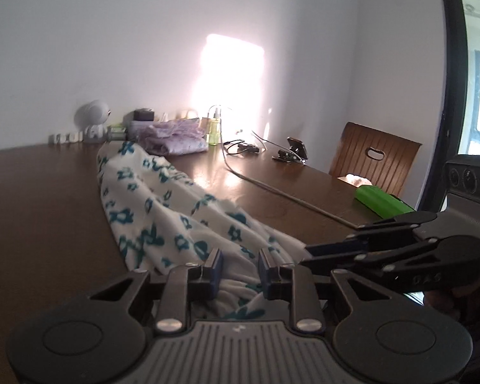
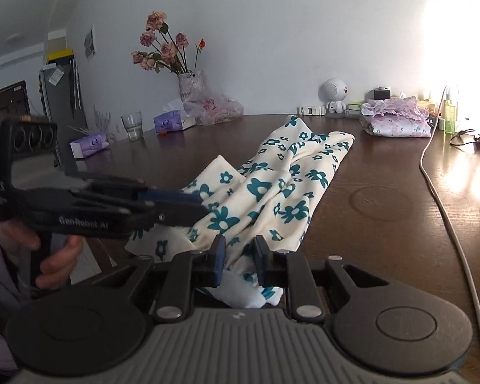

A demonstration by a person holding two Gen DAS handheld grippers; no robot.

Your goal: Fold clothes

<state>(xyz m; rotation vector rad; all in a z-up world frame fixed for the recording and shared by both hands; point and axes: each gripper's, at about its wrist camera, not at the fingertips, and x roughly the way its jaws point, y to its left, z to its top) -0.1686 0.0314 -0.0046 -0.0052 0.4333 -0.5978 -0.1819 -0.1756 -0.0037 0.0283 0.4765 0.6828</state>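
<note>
Looking along the dark wooden bench [image 2: 384,198], we see the floral garment [image 2: 272,185] bunched lengthwise across it, its near end gathered at the front edge. Our left gripper [image 1: 239,270] and right gripper [image 2: 239,260] each have fabric pinched between the pads, close together. A white cable [image 2: 438,192] trails beside the garment. Against the white wall stand a vase of roses [image 2: 192,86], a glass [image 2: 133,125], tissue boxes [image 2: 172,121] and folded lilac clothes [image 2: 396,120]. A chair [image 1: 376,156] sits at the far side.
</note>
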